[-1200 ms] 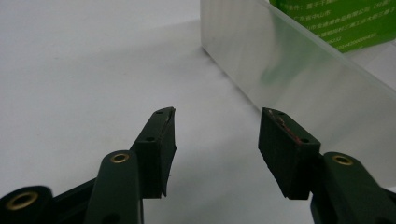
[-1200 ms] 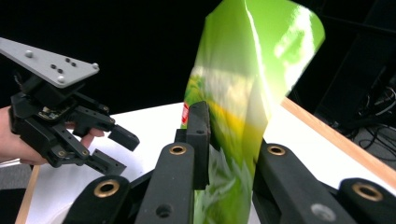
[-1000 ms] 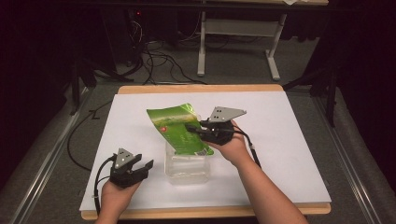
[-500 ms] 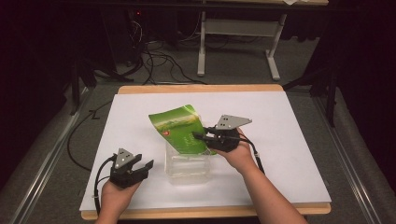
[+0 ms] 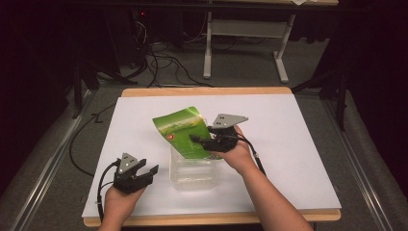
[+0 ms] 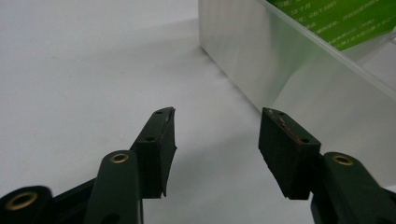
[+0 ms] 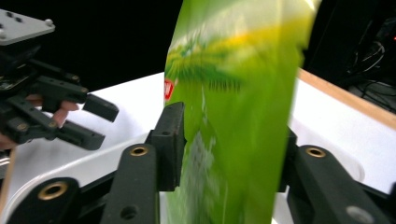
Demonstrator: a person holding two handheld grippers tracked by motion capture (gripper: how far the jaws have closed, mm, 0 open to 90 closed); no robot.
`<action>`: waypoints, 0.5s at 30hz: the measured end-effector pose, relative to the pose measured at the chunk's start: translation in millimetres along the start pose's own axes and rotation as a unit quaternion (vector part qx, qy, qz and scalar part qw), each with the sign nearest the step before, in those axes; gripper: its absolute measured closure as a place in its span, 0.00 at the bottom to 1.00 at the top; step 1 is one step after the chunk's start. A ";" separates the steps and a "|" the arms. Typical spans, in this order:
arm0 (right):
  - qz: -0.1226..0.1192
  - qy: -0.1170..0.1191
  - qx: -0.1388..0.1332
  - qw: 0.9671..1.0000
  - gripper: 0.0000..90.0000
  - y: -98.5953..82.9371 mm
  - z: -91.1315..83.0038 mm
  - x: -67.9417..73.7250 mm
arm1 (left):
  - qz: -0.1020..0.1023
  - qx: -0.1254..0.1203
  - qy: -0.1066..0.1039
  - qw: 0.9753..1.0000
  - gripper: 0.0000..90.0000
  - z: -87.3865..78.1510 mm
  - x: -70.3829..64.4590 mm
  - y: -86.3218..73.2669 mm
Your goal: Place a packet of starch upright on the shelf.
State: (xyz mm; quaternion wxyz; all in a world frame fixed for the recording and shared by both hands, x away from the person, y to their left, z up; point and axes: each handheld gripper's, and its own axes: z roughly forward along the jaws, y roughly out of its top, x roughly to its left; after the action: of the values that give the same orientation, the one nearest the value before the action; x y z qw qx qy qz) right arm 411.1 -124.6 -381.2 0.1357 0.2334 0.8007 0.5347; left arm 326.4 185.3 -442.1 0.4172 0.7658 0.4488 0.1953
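Note:
A green snack bag (image 5: 183, 131) hangs tilted over a clear plastic tub (image 5: 194, 172) in the middle of the white table, its lower end at the tub's mouth. My right gripper (image 5: 204, 142) is shut on the bag's lower part; in the right gripper view the bag (image 7: 233, 107) sits blurred between the two black jaws. My left gripper (image 5: 146, 172) rests low at the front left, just left of the tub, open with nothing between its fingers. The left gripper view has the gripper (image 6: 217, 144) facing the tub's clear wall (image 6: 261, 60), with the green bag (image 6: 336, 23) behind it.
The white table top (image 5: 298, 144) has a wooden rim and free room at the right and the back. Beyond the far edge stand a white desk frame (image 5: 245, 43) and loose cables (image 5: 159, 62) on the dark floor. The left gripper (image 7: 60, 114) shows at the left of the right gripper view.
My right gripper has carried the bag toward me and lower, tipping it more upright over the tub. The left gripper has stayed where it was.

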 end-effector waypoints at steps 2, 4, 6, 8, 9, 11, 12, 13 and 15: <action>-0.002 -0.004 0.011 1.000 0.77 5.7 5.3 1.3 | 0.000 -0.001 0.000 1.000 0.52 -0.4 0.0 -0.1; -0.004 0.001 0.015 1.000 0.97 8.5 9.0 2.3 | 0.000 -0.002 0.000 1.000 0.52 -0.8 0.1 0.0; -0.008 -0.010 0.018 1.000 1.00 10.3 11.4 4.4 | 0.000 -0.002 0.000 1.000 0.52 -1.0 0.2 0.1; -0.003 -0.001 0.000 1.000 1.00 9.9 11.0 5.0 | -0.001 -0.002 0.000 1.000 0.52 -1.0 0.2 0.1; -0.004 -0.001 -0.008 1.000 1.00 9.8 9.8 5.7 | -0.001 -0.002 0.000 1.000 0.52 -1.0 0.3 0.0; -0.007 0.009 -0.040 0.999 1.00 9.2 5.8 8.6 | 0.000 -0.001 0.001 1.000 0.52 -0.8 0.4 0.0; -0.006 0.011 -0.062 0.998 1.00 9.0 3.6 9.9 | 0.000 0.000 0.000 1.000 0.52 -0.7 0.3 -0.1; -0.003 0.013 -0.077 0.997 1.00 8.2 2.5 11.0 | 0.001 0.000 0.001 1.000 0.52 -0.6 0.2 -0.1; -0.005 0.011 -0.083 0.996 1.00 5.2 2.6 12.3 | 0.001 0.000 0.000 1.000 0.52 -0.6 0.0 -0.1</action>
State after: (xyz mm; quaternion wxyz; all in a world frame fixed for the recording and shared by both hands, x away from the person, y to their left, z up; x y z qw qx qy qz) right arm 403.0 -114.5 -377.0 0.1486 0.2113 0.7563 0.6011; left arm 326.0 185.6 -441.9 0.4168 0.7662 0.4481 0.1959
